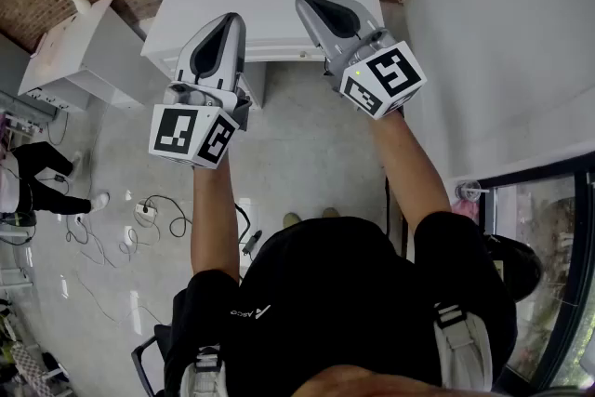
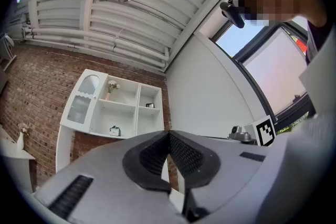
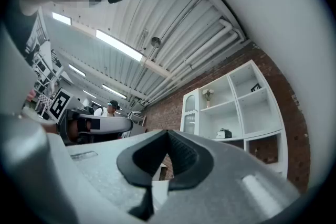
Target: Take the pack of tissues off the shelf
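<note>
Left claw (image 2: 169, 135) is held up with jaws pressed together, nothing gripped. Right claw (image 3: 168, 134) is likewise closed and empty. Pack of tissues (image 3: 224, 134) is seen on the white shelf (image 3: 260, 115), well apart from both.

shelf (image 2: 118, 107) white | brick wall (image 2: 31, 86) red-brown | left gripper (image 2: 169, 135), right gripper (image 3: 168, 132) grey | pads (image 2: 185, 155) black, dotted | marker cube (image 1: 191, 135) black-white squares
</note>
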`<state>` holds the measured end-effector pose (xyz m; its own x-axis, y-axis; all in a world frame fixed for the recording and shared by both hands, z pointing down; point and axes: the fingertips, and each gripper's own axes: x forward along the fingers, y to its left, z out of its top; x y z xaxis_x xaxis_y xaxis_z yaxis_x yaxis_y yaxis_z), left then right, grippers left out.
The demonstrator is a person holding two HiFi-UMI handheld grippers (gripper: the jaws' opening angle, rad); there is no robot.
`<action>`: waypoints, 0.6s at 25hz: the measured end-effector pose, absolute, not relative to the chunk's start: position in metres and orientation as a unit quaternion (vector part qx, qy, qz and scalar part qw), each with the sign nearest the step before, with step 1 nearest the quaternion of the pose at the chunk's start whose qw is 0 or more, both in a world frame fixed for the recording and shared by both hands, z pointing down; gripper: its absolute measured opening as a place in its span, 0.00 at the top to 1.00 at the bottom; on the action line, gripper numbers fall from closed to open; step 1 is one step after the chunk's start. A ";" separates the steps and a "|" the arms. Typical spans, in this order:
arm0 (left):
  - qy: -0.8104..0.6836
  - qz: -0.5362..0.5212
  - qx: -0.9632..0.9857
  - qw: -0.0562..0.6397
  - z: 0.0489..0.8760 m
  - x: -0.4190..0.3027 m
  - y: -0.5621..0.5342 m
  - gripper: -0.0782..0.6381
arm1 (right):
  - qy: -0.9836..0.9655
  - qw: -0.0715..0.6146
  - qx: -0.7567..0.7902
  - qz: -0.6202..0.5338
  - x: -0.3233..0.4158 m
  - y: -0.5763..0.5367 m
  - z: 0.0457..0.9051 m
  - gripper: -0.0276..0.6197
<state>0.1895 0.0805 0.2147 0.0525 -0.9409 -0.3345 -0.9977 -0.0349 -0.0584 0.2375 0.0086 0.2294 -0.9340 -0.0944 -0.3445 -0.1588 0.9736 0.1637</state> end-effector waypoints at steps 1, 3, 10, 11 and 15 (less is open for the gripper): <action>0.681 0.102 -0.712 0.139 0.215 0.189 0.082 0.89 | 0.979 0.170 -0.063 0.096 0.237 0.010 0.229 0.95; 0.681 0.103 -0.712 0.139 0.215 0.188 0.085 0.89 | 0.979 0.170 -0.059 0.097 0.235 0.015 0.229 0.95; 0.679 0.110 -0.711 0.143 0.210 0.171 0.100 0.89 | 0.978 0.173 -0.058 0.104 0.218 0.033 0.222 0.95; 0.679 0.111 -0.711 0.144 0.210 0.167 0.103 0.89 | 0.978 0.173 -0.059 0.105 0.215 0.035 0.221 0.95; 0.677 0.111 -0.713 0.143 0.213 0.149 0.110 0.89 | 0.978 0.171 -0.064 0.103 0.197 0.040 0.224 0.95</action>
<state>0.1495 0.1100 0.2127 0.0591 -0.9339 -0.3527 -0.9976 -0.0427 -0.0542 0.1975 0.0402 0.2238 -0.9335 -0.0892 -0.3472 -0.1598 0.9706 0.1801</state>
